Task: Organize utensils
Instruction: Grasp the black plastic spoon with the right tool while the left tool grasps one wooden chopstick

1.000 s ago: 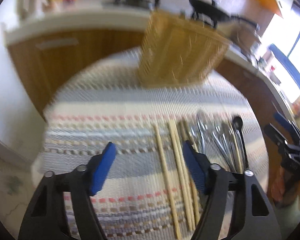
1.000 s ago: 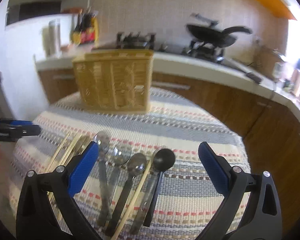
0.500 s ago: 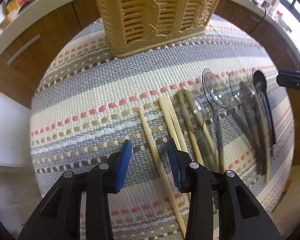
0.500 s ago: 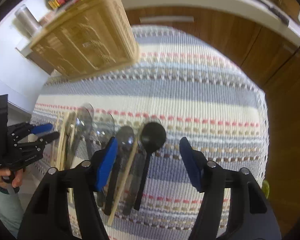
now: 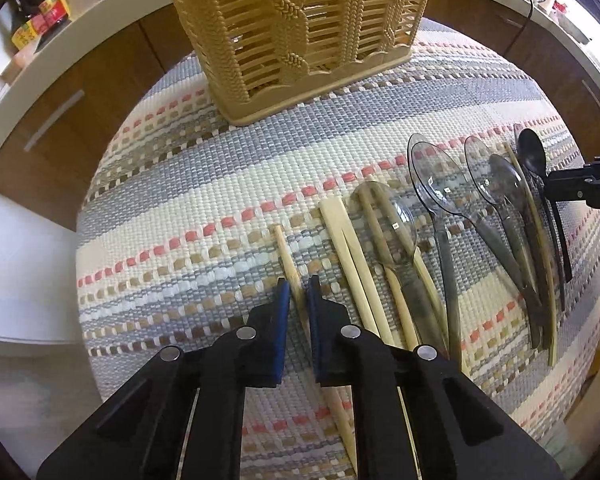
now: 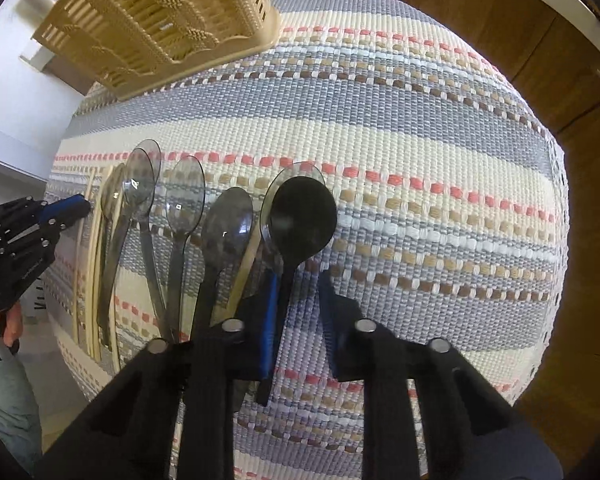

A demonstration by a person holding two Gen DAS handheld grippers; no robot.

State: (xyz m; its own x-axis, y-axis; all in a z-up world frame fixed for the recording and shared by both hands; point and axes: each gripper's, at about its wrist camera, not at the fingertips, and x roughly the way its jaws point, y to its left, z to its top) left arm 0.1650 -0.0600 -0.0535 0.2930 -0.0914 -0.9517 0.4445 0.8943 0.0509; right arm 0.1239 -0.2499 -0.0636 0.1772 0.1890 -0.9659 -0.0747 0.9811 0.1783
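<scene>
Wooden chopsticks and plastic spoons lie in a row on a striped woven mat (image 5: 204, 184). My left gripper (image 5: 299, 294) has its blue pads nearly closed around the leftmost chopstick (image 5: 286, 256), which lies on the mat. My right gripper (image 6: 298, 292) is narrowly open, straddling the handle of the black spoon (image 6: 302, 212); the left pad touches the handle, the right pad stands apart. Clear grey spoons (image 6: 184, 200) lie to its left. A woven tan utensil basket (image 5: 296, 20) stands upright at the far side of the mat, also in the right wrist view (image 6: 160, 16).
The mat covers a small round table. Wooden cabinets and a white counter (image 5: 52, 64) curve behind it, with bottles (image 5: 40, 12) at the far left. More chopsticks (image 5: 352, 248) and clear spoons (image 5: 436, 184) lie between my grippers.
Both grippers have come down close to the mat and narrowed their jaws: the left around the leftmost chopstick, the right around the black spoon's handle.
</scene>
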